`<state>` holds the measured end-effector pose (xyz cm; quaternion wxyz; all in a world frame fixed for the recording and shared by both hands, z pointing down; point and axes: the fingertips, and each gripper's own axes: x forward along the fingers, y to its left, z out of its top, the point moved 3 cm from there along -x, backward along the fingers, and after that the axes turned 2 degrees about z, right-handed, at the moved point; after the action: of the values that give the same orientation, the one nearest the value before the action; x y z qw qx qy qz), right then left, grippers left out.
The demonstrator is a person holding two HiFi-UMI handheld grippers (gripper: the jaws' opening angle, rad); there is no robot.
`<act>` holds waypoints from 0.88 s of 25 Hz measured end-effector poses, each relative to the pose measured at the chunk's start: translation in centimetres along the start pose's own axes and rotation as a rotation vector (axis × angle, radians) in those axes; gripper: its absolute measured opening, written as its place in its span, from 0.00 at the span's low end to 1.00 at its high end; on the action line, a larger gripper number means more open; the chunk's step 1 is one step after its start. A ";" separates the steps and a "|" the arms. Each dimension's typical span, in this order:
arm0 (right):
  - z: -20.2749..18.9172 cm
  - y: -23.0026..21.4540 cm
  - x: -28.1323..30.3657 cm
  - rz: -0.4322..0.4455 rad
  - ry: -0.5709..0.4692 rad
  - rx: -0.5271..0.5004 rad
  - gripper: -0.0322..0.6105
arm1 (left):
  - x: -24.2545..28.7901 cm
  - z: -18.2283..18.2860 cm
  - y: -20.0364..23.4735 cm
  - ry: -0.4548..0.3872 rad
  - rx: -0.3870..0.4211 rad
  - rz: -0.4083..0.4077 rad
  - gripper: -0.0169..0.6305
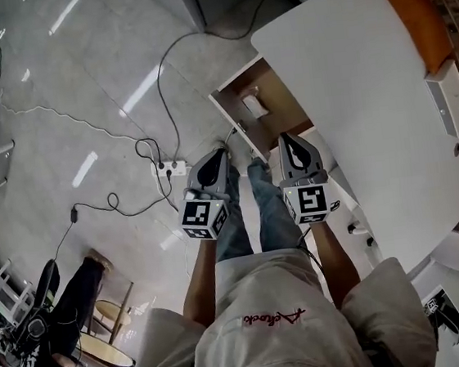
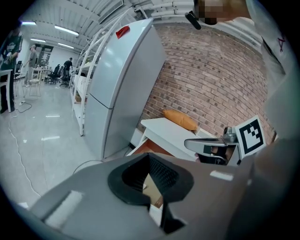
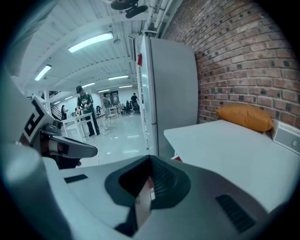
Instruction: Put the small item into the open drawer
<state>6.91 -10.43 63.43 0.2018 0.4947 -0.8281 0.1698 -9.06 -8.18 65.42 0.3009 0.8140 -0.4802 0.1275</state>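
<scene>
- A white table (image 1: pixel 352 99) stood against the brick wall (image 3: pixel 243 56), its drawer (image 1: pixel 284 119) open with a white item (image 1: pixel 254 106) inside.
- The left gripper (image 1: pixel 221 153) and the right gripper (image 1: pixel 284 138) hung above a grey floor (image 1: pixel 55 100), both with jaws together.

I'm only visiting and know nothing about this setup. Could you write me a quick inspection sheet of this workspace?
Surface: white table, mostly bare.
Job's things: open drawer at the table's edge; small white item lying inside.
Clutter: orange cushion and white box along the wall side.
Grippers: left hand-held gripper and right hand-held gripper both shut, nothing gripped, near the drawer.
Cables: black cables trail across the floor to a power strip.
Surroundings: fridge, brick wall, people at desks.
</scene>
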 end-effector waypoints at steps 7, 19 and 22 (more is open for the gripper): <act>5.2 -0.7 -1.9 -0.023 -0.068 -0.047 0.07 | -1.8 5.1 -1.3 -0.071 0.045 -0.018 0.04; 13.0 -2.3 -4.5 -0.045 -0.170 -0.035 0.07 | -3.8 15.3 -3.4 -0.213 0.153 -0.032 0.04; 14.9 -2.9 -4.9 -0.063 -0.211 -0.043 0.07 | -4.3 17.5 -3.7 -0.254 0.166 -0.039 0.04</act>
<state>9.11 -15.18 48.39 0.1293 0.5313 -0.8321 0.0923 -9.52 -14.56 48.17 0.1717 0.8549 -0.4862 0.0569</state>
